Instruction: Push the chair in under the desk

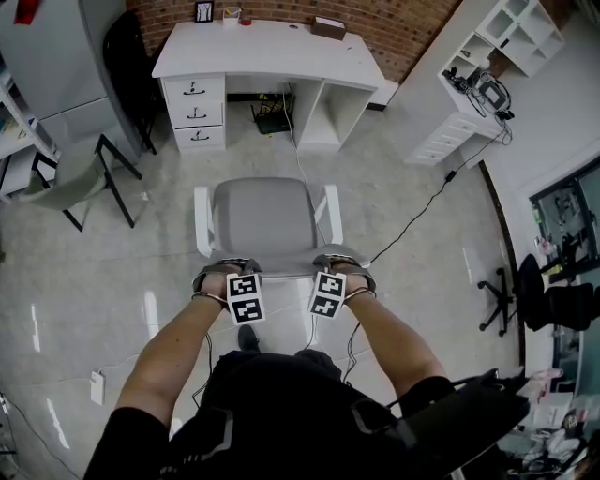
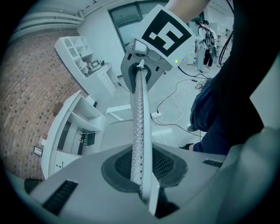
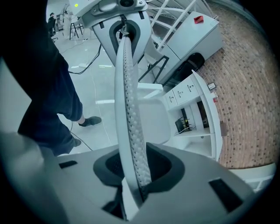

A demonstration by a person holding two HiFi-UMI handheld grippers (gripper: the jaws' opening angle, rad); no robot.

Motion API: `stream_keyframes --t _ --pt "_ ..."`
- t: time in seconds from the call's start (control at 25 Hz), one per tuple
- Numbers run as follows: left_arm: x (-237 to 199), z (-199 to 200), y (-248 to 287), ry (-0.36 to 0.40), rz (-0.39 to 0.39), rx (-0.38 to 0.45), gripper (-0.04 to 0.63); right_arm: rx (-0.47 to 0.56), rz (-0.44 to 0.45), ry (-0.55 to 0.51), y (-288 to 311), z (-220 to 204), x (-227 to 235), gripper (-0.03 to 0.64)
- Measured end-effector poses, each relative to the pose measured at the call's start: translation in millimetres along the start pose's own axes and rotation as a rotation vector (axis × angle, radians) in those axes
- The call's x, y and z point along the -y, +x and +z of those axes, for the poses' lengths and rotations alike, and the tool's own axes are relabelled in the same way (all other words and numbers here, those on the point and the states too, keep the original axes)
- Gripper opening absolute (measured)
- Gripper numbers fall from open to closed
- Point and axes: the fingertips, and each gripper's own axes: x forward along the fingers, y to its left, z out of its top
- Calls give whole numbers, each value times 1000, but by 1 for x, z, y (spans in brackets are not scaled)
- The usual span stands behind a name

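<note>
Chair (image 1: 265,220) stood out on the open floor (image 1: 394,159), well apart from the desk (image 1: 267,52). Its seat faced the desk's knee gap but was not under it. Grey seat, white arms either side. Person stood right behind it, both arms reaching fwd & down to the top of the chair back (image 2: 139,122).

L gripper (image 1: 228,268): clenched on the chair back's top edge, near its left end. In the left gripper view the white rail w/ its mesh strip ran straight thru the jaws, pads close against it on both sides.

R gripper (image 1: 339,262): set over the same top edge near the right end, but jaws slack. The rail ran btwn them w/ a dark gap on one side, so they sat round the rail rather than squeezing it.

Both grippers pointed steeply down, marker cubes facing up toward the head cam.

Desk: white, against the brick wall (image 1: 412,23), w/ three drawers (image 1: 195,112) on its left side. The open gap right of them had a black box (image 1: 274,122) at the back. Small items on the desktop, too small to tell.

A cable (image 1: 422,211) ran across the floor right of the chair. Folding chair (image 1: 80,178) stood to the left, white shelf unit (image 1: 487,84) to the right, black office chair (image 1: 548,300) at far right.
</note>
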Motion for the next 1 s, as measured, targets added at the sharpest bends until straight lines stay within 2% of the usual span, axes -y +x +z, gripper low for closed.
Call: stream_keyframes --t 0.16,0.4,0.72,1.0 --pt "-11 -12 -2 10 -19 -4 54 3 -12 14 3 11 7 97" --pt "-23 -21 -1 28 19 -2 55 -20 -11 49 10 20 17 104" --pt "-35 -34 -2 20 -7 -17 61 -44 -2 97 13 31 25 114" --pt "-46 -35 5 18 33 -37 67 -58 18 109 20 29 34 121"
